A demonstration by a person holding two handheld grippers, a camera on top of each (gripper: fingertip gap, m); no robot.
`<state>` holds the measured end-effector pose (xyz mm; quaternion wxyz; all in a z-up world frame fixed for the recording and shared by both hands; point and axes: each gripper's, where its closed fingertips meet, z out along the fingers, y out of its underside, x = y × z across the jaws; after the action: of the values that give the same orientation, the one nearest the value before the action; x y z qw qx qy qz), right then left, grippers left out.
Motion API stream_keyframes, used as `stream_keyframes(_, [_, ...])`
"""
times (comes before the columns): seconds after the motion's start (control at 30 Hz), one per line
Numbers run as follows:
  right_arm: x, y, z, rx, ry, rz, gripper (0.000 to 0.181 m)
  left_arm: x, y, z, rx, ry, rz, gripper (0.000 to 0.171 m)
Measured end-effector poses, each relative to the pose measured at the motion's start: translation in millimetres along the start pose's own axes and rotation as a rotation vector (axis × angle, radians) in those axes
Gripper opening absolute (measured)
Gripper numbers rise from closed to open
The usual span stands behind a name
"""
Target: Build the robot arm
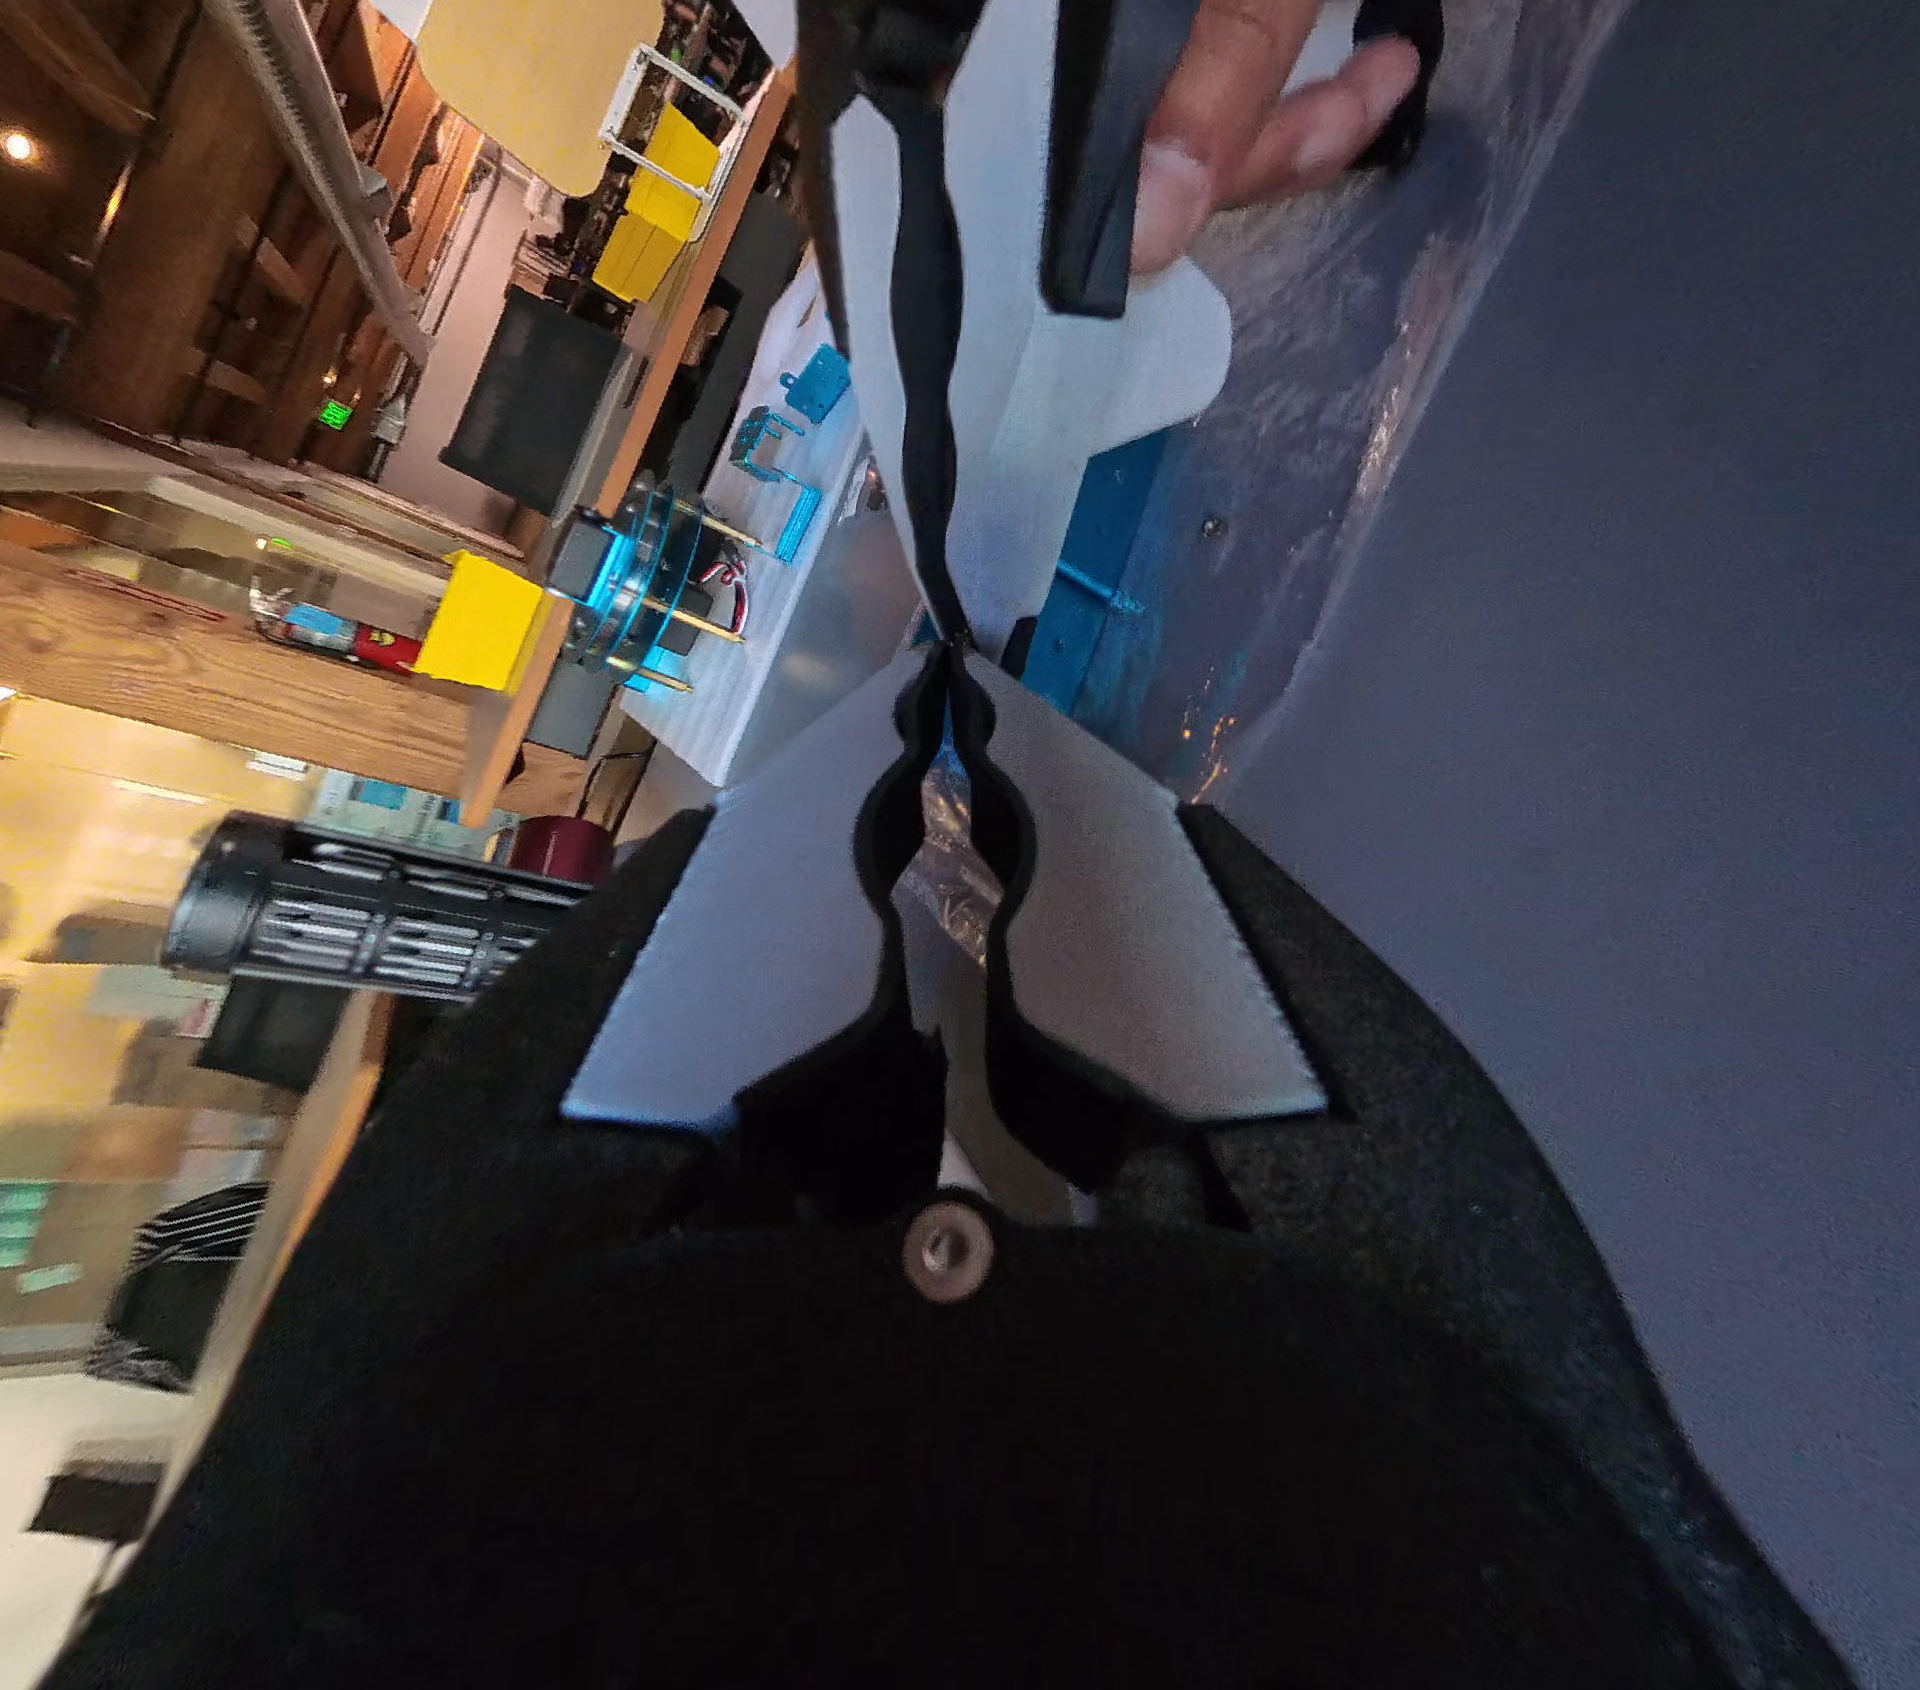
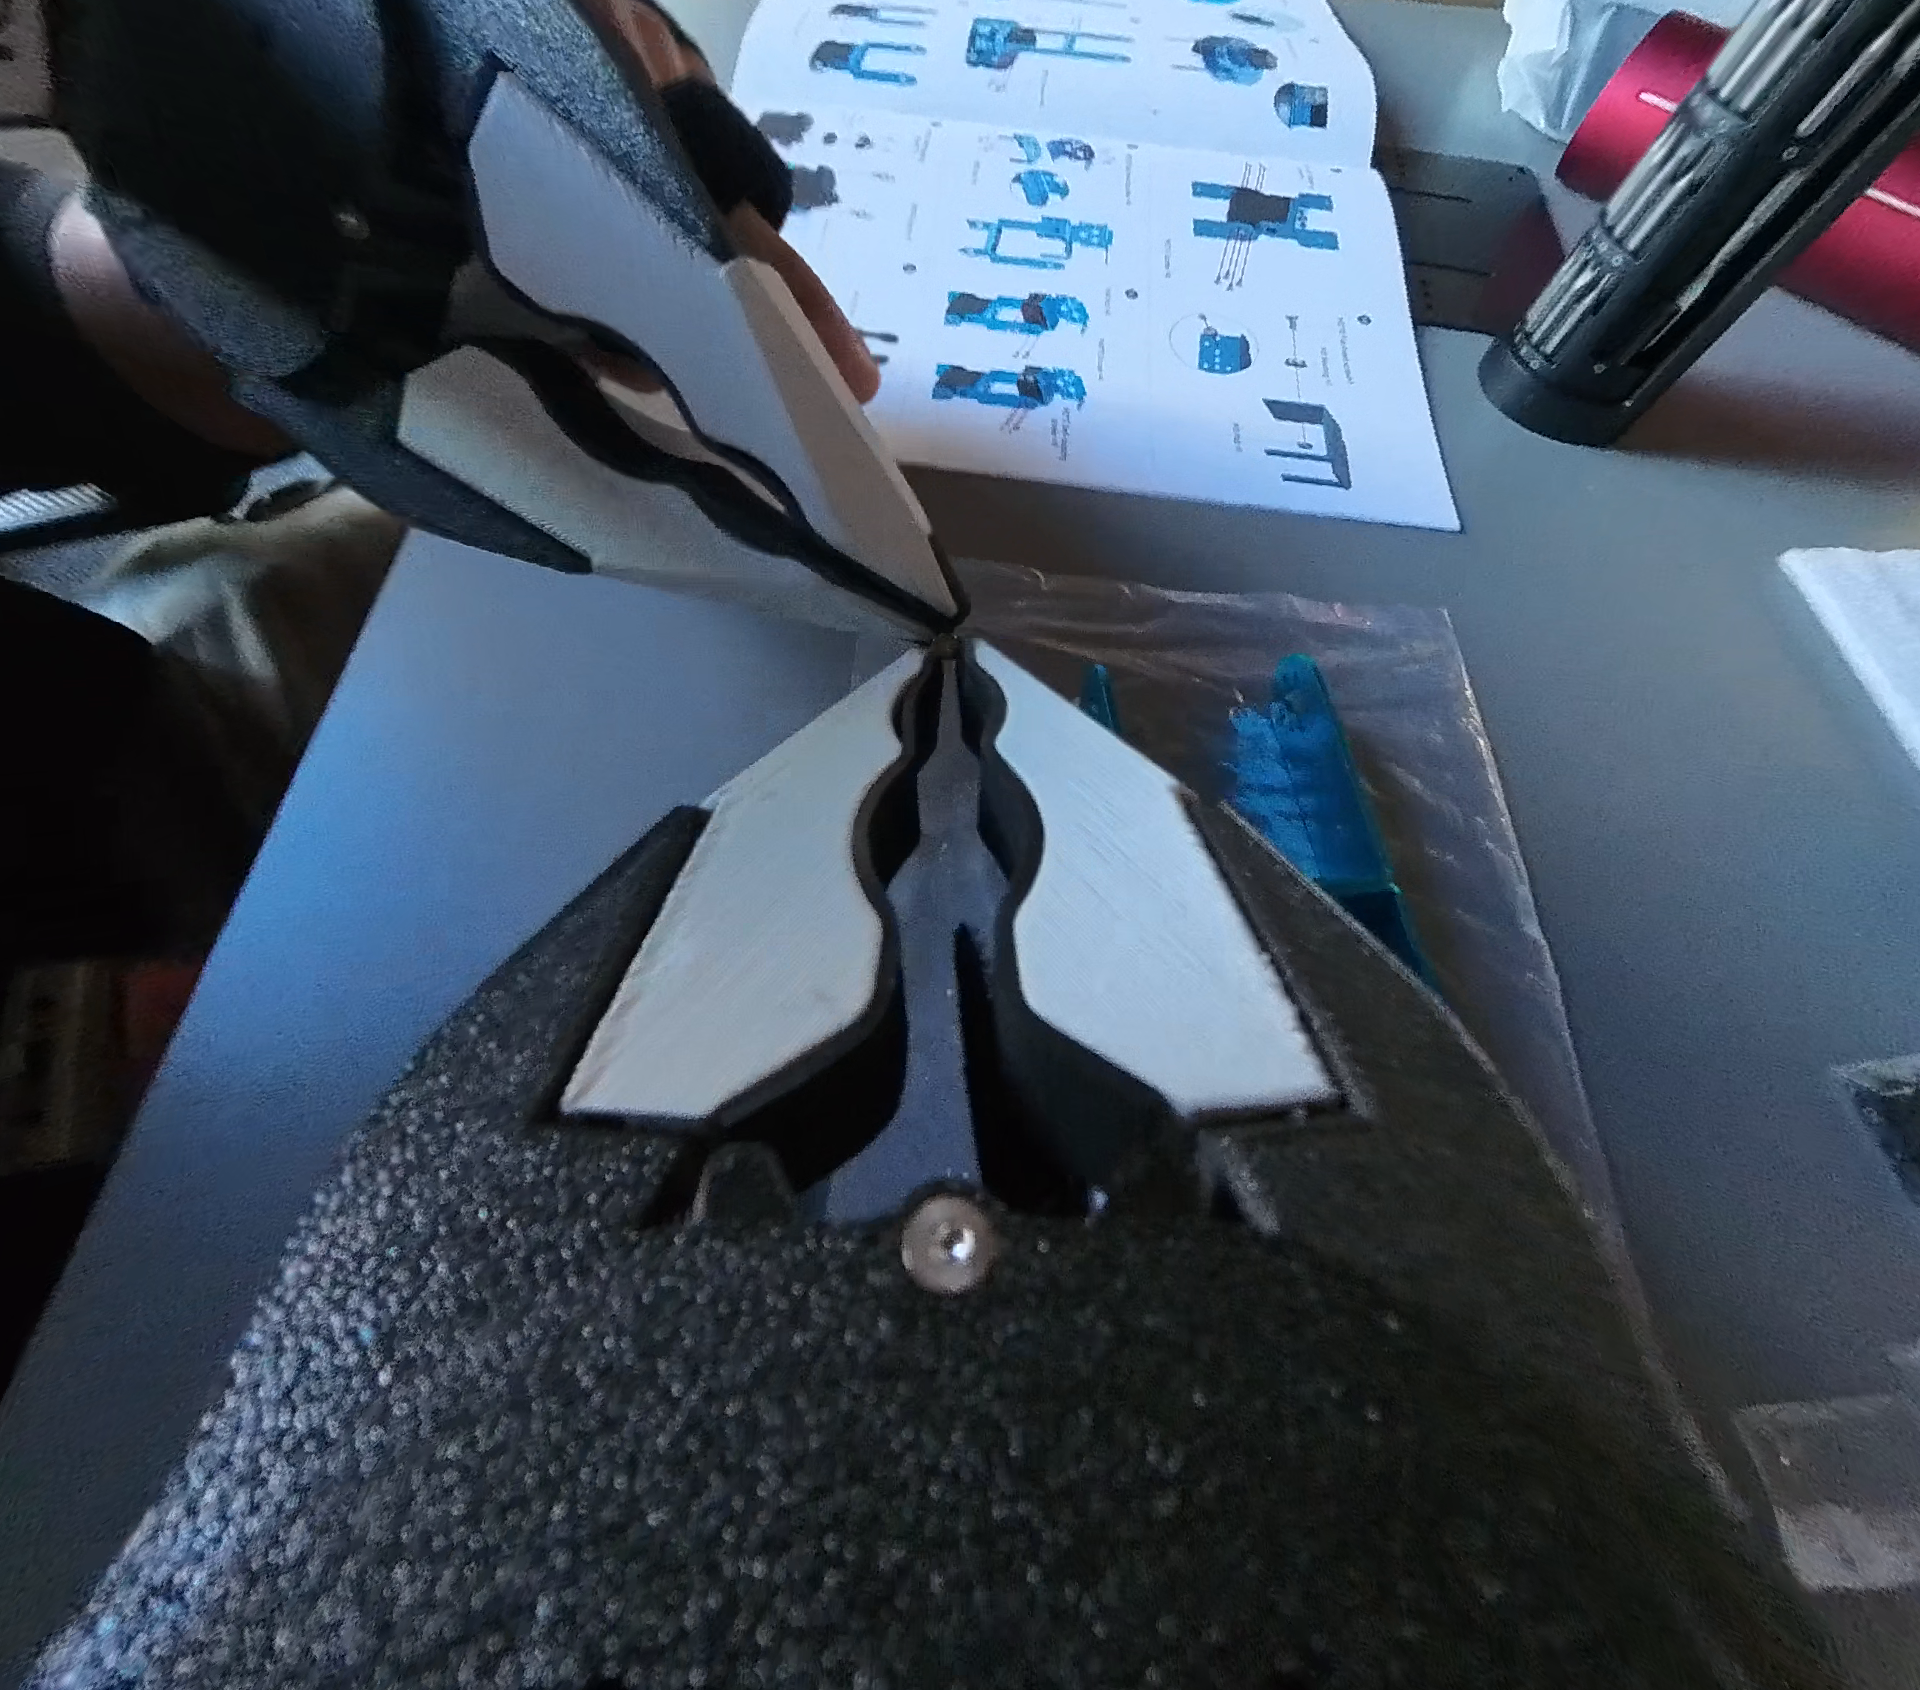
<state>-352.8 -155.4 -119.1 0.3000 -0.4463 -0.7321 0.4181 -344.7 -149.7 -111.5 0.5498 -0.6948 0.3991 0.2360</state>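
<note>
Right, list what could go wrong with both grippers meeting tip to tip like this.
1. A tiny dark part sits between the left gripper and right gripper; it could slip and drop.
2. It would land on the crinkled clear bag holding blue parts, where it is hard to spot.

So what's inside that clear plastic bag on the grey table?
Through the clear plastic bag on the grey table show blue flat parts. The right gripper covers the bag's near corner, so anything lying there is hidden.
</note>
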Motion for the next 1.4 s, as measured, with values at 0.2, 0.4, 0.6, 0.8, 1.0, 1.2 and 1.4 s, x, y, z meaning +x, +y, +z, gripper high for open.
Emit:
stream_keyframes(0.2, [0, -11, -9, 0.068, -0.04, 0.033, 0.002, -12, -7, -4, 0.066, 0.035, -0.25, 0.001])
stream_keyframes(0.4, [2, -26, -38, 0.177, -0.301, 0.347, 0.002, -19, -4, -3, 0.143, 0.138, -0.532, 0.014])
stream_keyframes(0.6, [-11, -51, -48, 0.339, -0.547, 0.573, 0.002, -29, -35, -7, 0.236, -0.221, -0.13, 0.023])
stream_keyframes(0.8, [-21, -56, -46, 0.381, -0.645, 0.621, 0.001, -37, -55, -22, 0.304, -0.383, 0.012, 0.022])
stream_keyframes(1.0, [-21, -55, -49, 0.364, -0.626, 0.585, 0.002, -30, -53, -19, 0.289, -0.377, 0.061, 0.008])
stream_keyframes(1.2, [-26, -53, -49, 0.333, -0.658, 0.595, 0.002, -27, -58, -24, 0.305, -0.424, 0.148, 0.01])
stream_keyframes(1.4, [-28, -54, -50, 0.322, -0.679, 0.609, 0.002, -26, -59, -25, 0.312, -0.44, 0.186, 0.008])
